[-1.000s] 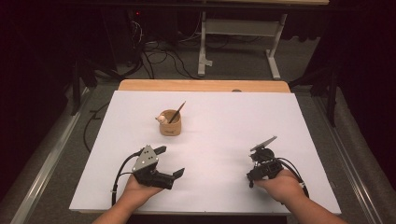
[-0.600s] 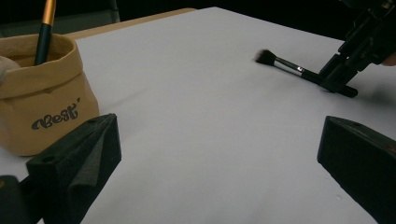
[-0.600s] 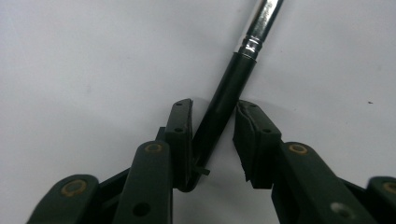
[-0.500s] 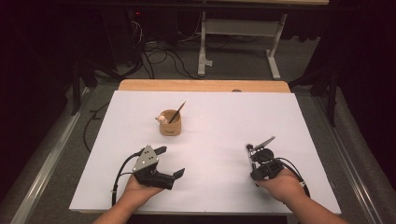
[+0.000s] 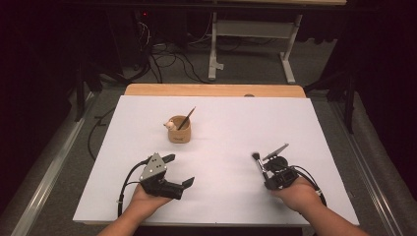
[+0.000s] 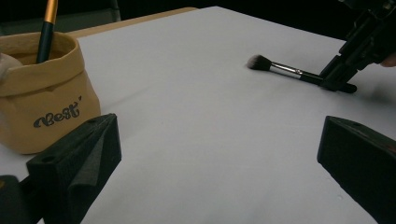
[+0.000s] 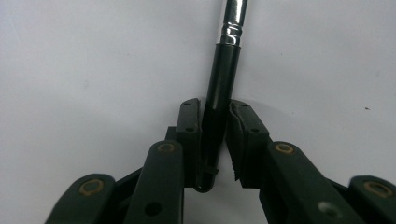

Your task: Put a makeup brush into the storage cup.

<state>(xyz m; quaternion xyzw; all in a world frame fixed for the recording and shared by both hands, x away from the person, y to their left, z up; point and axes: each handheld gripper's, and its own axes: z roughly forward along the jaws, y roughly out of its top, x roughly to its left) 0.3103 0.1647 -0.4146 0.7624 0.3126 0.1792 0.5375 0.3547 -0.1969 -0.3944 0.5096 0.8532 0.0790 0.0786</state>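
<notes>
One slim glossy-handled brush, soft-tufted, rigid right hand-held gripper clamped

The brush runs off the top edge of the right gripper view, so its bristle head is cut away there, and its handle end is buried between the jaws. Beside the brush, in the left gripper view, the right gripper is clipped by the top right corner. The tan pouch is cropped at the left edge, and the pale thing inside it is too cut off to identify. The gold-and-black handle loses its tip at the top edge.
</notes>
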